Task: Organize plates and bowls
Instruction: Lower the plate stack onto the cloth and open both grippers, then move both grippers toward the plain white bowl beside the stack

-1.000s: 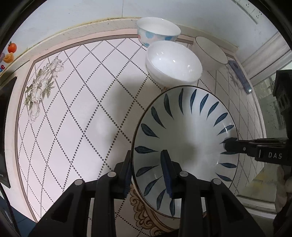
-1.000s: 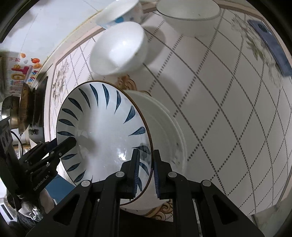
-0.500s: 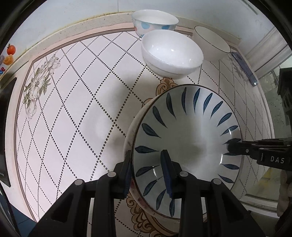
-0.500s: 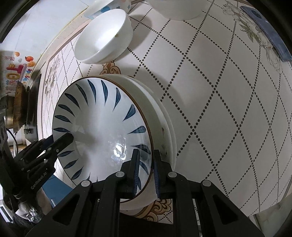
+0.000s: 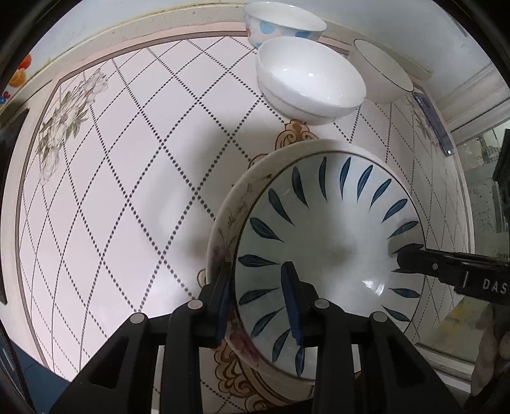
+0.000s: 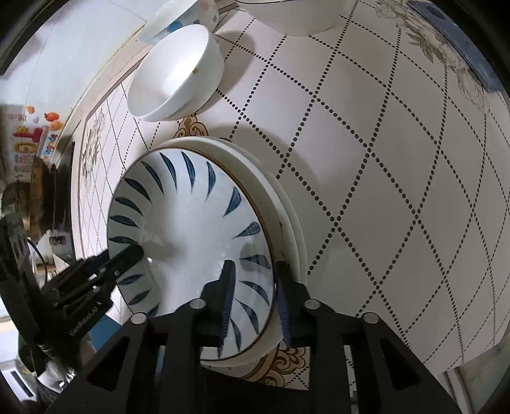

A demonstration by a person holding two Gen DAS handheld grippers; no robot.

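A white plate with blue leaf marks (image 5: 331,242) (image 6: 194,229) lies on a stack of white plates (image 5: 229,216) (image 6: 287,216) on the tiled counter. My left gripper (image 5: 258,296) straddles the plate's near rim with its fingers spread. My right gripper (image 6: 253,296) straddles the opposite rim, its fingers also spread wider than the rim. Each gripper shows in the other's view, the right one in the left wrist view (image 5: 446,270), the left one in the right wrist view (image 6: 95,280). A plain white bowl (image 5: 309,79) (image 6: 175,73) stands behind the stack.
A blue-dotted bowl (image 5: 283,22) and a dark-rimmed white bowl (image 5: 379,73) stand at the back by the wall. A blue flat object (image 5: 433,124) lies at the right edge. The counter edge runs close on the right and near side.
The blue-leaf plate has come down onto the white plate stack. Both grippers' fingers have opened from their clamp on its rim.
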